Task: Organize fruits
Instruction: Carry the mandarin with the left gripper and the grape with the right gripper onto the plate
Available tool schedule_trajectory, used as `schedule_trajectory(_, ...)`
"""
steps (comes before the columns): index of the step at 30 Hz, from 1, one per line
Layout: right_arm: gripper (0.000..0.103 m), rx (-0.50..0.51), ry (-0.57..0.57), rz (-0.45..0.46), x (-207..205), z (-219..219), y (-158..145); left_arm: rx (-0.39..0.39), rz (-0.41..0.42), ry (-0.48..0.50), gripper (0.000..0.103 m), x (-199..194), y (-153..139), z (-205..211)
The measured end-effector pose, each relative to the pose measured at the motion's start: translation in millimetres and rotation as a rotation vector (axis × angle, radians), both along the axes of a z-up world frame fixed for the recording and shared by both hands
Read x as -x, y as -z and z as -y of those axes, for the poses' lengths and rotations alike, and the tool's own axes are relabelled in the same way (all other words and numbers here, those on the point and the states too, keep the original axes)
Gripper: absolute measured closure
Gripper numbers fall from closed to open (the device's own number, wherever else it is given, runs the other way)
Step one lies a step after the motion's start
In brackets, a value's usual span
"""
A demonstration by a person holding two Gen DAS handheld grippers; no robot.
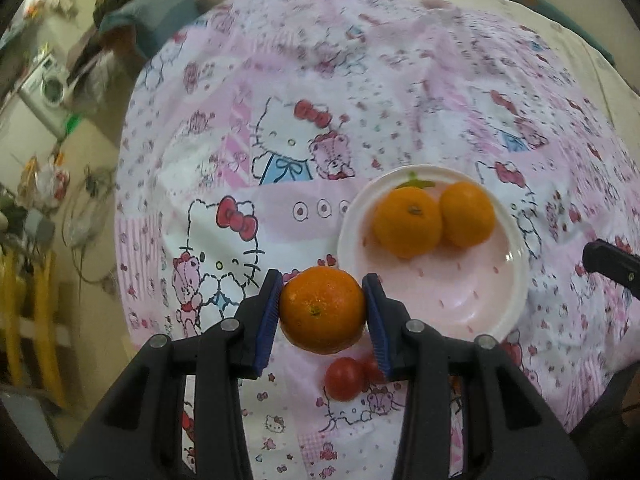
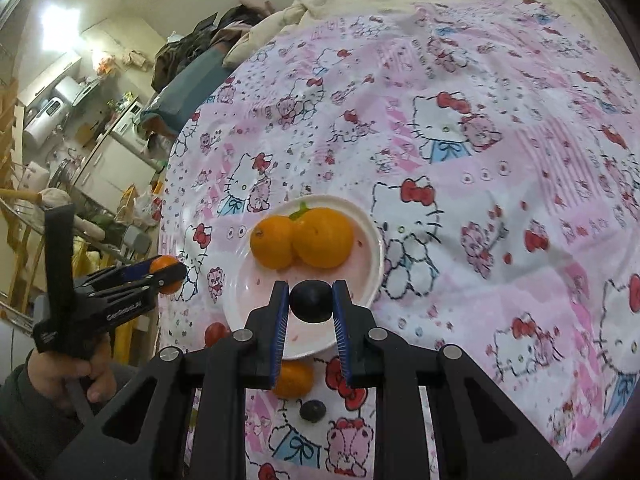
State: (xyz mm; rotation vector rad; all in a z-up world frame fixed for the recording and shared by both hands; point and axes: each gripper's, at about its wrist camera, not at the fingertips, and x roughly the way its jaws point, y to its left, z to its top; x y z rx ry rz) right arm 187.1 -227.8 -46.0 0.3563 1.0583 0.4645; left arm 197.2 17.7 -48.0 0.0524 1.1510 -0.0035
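Note:
My left gripper (image 1: 322, 308) is shut on an orange mandarin (image 1: 322, 312), held above the cloth just left of a white plate (image 1: 492, 312). The plate holds two mandarins (image 1: 407, 222), (image 1: 467, 214). Two cherry tomatoes (image 1: 344, 378) lie on the cloth below the held mandarin. My right gripper (image 2: 311, 300) is shut on a dark grape (image 2: 311, 300) over the near part of the plate (image 2: 240, 300), which holds the two mandarins (image 2: 323, 236). The left gripper (image 2: 168, 274) shows at far left with its mandarin. Another mandarin (image 2: 294, 380), a dark grape (image 2: 312, 410) and a tomato (image 2: 216, 333) lie on the cloth.
A pink cartoon-print cloth (image 1: 320, 92) covers the round table. A cream blanket (image 2: 340, 4) lies beyond its far edge. Cluttered shelves and appliances (image 2: 80, 128) stand off the table's left side. The tip of the right gripper (image 1: 612, 266) shows at the right edge.

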Motion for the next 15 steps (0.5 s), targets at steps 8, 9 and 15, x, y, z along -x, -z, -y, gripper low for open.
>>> schedule_trajectory(8,0.080,-0.002,-0.050,-0.060,-38,-15,23,0.061,-0.080,0.046,0.067,-16,29,22)
schedule_trajectory(9,0.080,0.005,-0.052,-0.074,-44,-16,28,0.058,-0.084,0.060,0.067,-17,31,27)
schedule_trajectory(15,0.080,0.047,-0.069,-0.111,-61,-25,51,0.026,-0.105,0.100,0.066,-28,47,49)
